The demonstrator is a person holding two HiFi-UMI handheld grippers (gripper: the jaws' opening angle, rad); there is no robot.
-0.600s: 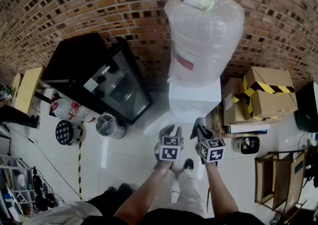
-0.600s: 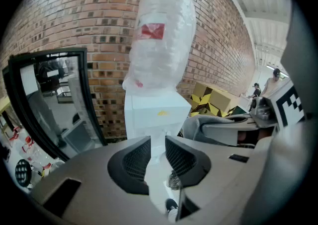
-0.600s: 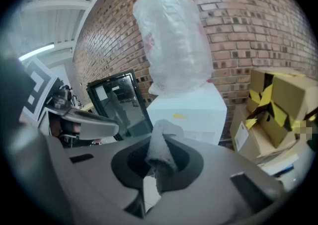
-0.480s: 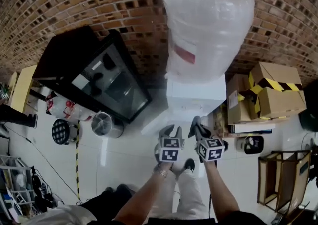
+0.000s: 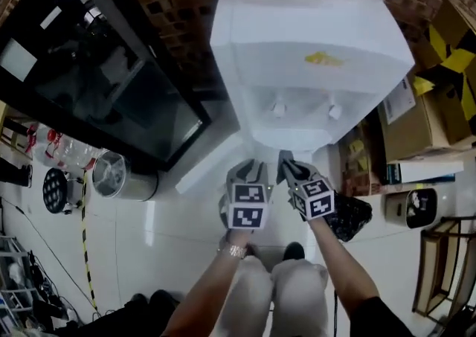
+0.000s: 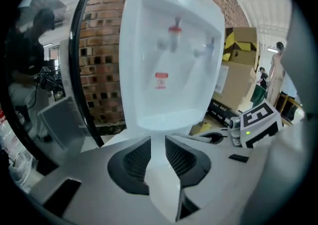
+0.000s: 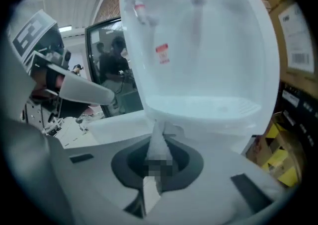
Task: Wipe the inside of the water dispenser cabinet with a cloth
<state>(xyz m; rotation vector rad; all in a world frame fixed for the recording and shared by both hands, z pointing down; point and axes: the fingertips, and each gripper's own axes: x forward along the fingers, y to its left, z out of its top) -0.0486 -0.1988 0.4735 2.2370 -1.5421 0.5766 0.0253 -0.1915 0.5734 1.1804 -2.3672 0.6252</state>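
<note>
Water dispenser at centre, glass-door cabinet to its left, boxes right

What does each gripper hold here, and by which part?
The right gripper pinches a crumpled white cloth by a bunched fold, with its peak poking out past the jaws. The left gripper is open and holds nothing.

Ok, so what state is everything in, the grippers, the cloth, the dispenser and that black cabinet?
Left gripper: open, nothing between its jaws.
Right gripper: shut on the crumpled white cloth.
Tall white plastic water dispenser: upright, its lower door apparently swung open.
Black glass-fronted cabinet: door looks shut.
</note>
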